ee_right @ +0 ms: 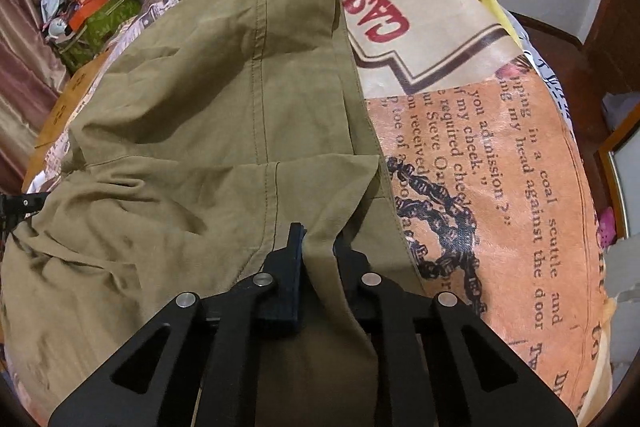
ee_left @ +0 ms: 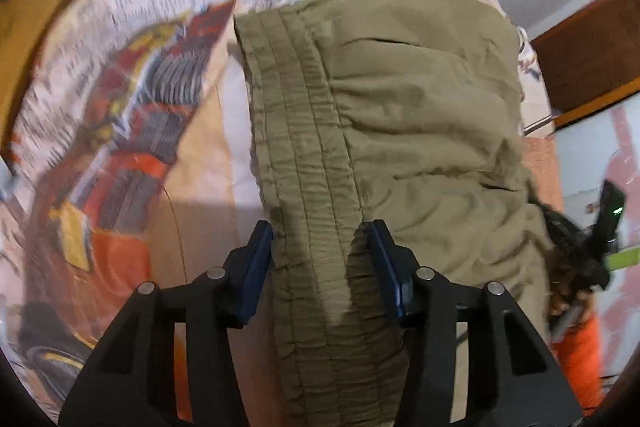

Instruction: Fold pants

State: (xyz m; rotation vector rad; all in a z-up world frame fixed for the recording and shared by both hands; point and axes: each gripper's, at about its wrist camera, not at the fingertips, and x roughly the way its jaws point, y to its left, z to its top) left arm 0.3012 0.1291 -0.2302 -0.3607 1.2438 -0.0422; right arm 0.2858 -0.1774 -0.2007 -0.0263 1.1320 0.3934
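Olive-green pants [ee_left: 420, 99] lie on a bed with a printed cover [ee_left: 132, 99]. In the left wrist view my left gripper [ee_left: 320, 231] is shut on the gathered elastic waistband [ee_left: 312, 187], its blue pads pressing the band from both sides. In the right wrist view the pants [ee_right: 200, 107] spread over the cover [ee_right: 500, 167], with the legs running away toward the far end. My right gripper [ee_right: 318, 235] is shut on a fold of the pants' near edge. The right gripper also shows at the right edge of the left wrist view [ee_left: 580, 247].
A pile of clothes and an orange box [ee_right: 92, 3] sits at the far left of the bed. A dark wooden bed frame [ee_right: 560, 43] and cabinet stand on the right. White walls lie behind.
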